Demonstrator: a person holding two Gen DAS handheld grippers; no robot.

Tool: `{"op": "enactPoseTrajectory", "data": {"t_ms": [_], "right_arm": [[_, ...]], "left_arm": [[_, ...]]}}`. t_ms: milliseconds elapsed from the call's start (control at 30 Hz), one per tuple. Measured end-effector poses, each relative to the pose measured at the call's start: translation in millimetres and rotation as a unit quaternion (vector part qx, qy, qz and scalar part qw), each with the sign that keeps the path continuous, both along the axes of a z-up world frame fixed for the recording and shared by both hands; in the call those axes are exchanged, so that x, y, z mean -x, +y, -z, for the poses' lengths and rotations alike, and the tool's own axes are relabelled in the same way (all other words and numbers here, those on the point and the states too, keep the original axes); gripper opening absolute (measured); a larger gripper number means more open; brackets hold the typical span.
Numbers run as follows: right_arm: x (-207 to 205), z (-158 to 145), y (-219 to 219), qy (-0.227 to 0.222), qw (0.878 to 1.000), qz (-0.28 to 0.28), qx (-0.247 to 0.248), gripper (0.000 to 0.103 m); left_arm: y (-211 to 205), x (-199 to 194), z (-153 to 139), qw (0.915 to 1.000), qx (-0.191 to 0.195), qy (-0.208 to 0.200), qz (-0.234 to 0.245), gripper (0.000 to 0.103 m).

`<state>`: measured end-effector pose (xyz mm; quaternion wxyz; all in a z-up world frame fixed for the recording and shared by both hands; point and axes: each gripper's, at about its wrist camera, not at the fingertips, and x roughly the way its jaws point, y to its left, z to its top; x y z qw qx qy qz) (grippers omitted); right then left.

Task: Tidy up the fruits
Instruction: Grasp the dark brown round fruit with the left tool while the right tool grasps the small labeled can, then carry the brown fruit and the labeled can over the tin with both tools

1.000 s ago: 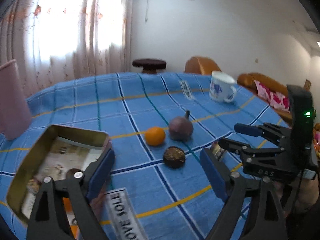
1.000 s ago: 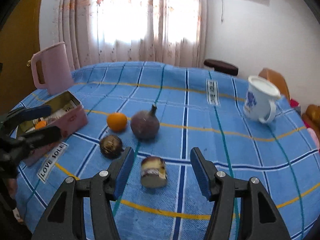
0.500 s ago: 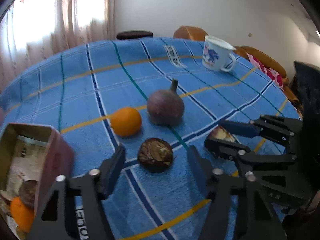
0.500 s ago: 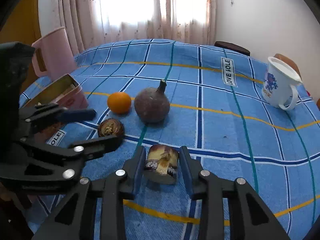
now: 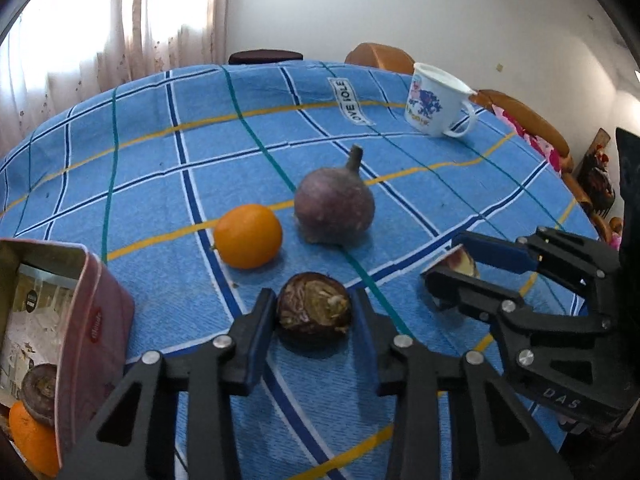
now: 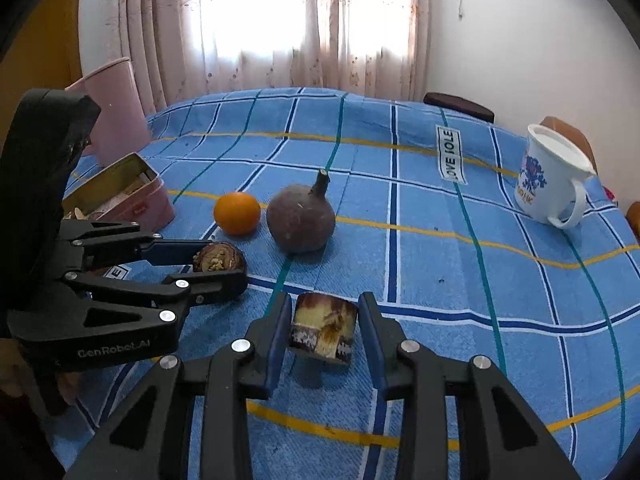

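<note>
Both grippers closed in, two fruits gripped

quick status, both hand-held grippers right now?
Left hand-held gripper: shut on the dark round fruit.
Right hand-held gripper: shut on the cut cylindrical piece.

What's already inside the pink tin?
In the pink tin, the left wrist view shows an orange, a dark brown fruit resting on it, and a printed paper lining. The tin's wall hides the rest.
</note>
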<state>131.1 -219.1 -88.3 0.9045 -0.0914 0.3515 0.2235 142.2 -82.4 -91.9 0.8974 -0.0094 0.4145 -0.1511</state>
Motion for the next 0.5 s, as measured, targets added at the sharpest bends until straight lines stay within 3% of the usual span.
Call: {"op": "enactPoseTrajectory", "data": {"t_ms": [500], "right_arm": [[16,-14,-6,-0.054,0.998,-0.013,-0.031,0.034]], "left_arm": [[4,23,-21,0.9960,0.002,-0.088,-0.018,0.040]]}}
